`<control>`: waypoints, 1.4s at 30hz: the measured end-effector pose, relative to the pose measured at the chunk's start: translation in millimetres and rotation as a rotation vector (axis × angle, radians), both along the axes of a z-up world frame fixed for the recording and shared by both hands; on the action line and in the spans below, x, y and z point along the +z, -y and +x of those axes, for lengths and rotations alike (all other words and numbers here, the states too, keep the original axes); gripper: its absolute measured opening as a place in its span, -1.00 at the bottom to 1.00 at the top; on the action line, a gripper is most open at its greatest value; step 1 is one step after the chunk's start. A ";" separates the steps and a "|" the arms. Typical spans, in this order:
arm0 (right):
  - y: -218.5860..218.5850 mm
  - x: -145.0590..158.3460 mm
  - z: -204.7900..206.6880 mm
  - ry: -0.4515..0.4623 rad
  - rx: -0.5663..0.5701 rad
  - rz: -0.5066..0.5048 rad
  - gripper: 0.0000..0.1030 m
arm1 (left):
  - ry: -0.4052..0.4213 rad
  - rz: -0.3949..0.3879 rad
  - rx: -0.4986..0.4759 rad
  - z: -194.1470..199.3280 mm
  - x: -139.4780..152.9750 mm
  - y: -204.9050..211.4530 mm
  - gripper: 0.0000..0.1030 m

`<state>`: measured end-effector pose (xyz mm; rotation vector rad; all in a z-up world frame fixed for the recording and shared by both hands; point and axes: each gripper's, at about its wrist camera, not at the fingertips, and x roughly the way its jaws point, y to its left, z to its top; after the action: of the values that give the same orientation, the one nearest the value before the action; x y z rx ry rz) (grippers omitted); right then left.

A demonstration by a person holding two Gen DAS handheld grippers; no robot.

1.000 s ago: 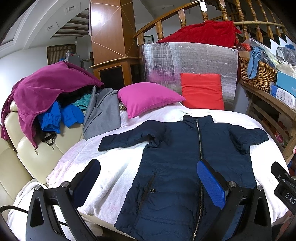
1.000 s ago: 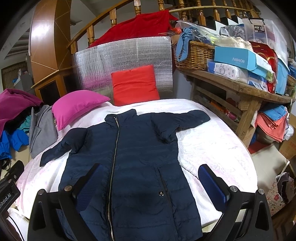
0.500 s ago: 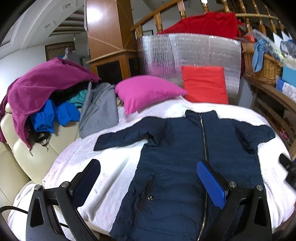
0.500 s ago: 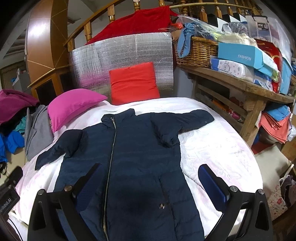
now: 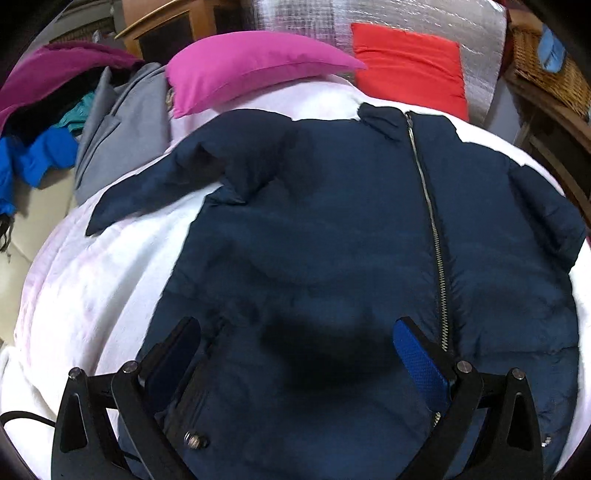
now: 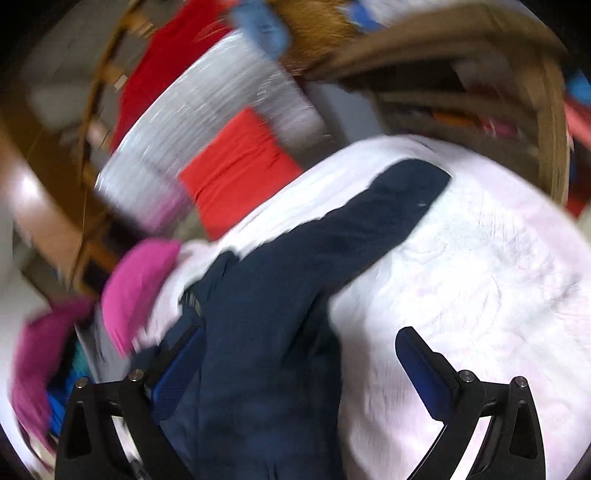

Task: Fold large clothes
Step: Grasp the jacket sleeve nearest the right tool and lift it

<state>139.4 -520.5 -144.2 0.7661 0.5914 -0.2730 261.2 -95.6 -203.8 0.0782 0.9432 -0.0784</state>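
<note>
A navy puffer jacket [image 5: 332,229] lies flat and zipped on a white blanket [image 5: 92,288], both sleeves spread out. My left gripper [image 5: 295,350] is open, low over the jacket's left front, casting a shadow on it. In the blurred, tilted right wrist view the jacket [image 6: 280,295] and its right sleeve [image 6: 399,199] run up toward the far side. My right gripper [image 6: 299,354] is open, close over the jacket's right edge, one finger above fabric and the other above the blanket [image 6: 480,280].
A pink pillow [image 5: 243,62] and a red cushion [image 5: 406,74] lie behind the jacket against a silver foil panel [image 5: 332,18]. A heap of clothes [image 5: 55,122] sits on the cream sofa at left. A wooden shelf with a basket [image 5: 546,70] stands at right.
Both grippers have dropped toward the jacket and moved forward. The right gripper has also swung and tilted toward the jacket's right side, blurring its view. Both stay open.
</note>
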 end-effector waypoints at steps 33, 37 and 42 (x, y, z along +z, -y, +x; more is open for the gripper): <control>92.6 -26.1 110.5 0.079 -0.108 0.149 -0.69 | 0.118 -0.026 -0.107 14.4 25.4 10.7 1.00; 35.5 11.0 104.4 0.161 0.005 0.125 -0.69 | 0.091 -0.056 -0.094 18.7 24.7 2.2 1.00; -39.3 21.2 106.0 0.191 0.163 0.135 -0.69 | 0.023 -0.036 -0.060 22.9 14.0 -8.7 1.00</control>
<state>245.4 -481.2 -123.1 0.8585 0.4910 -0.0093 284.2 -86.9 -189.8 0.0745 0.9159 -0.1497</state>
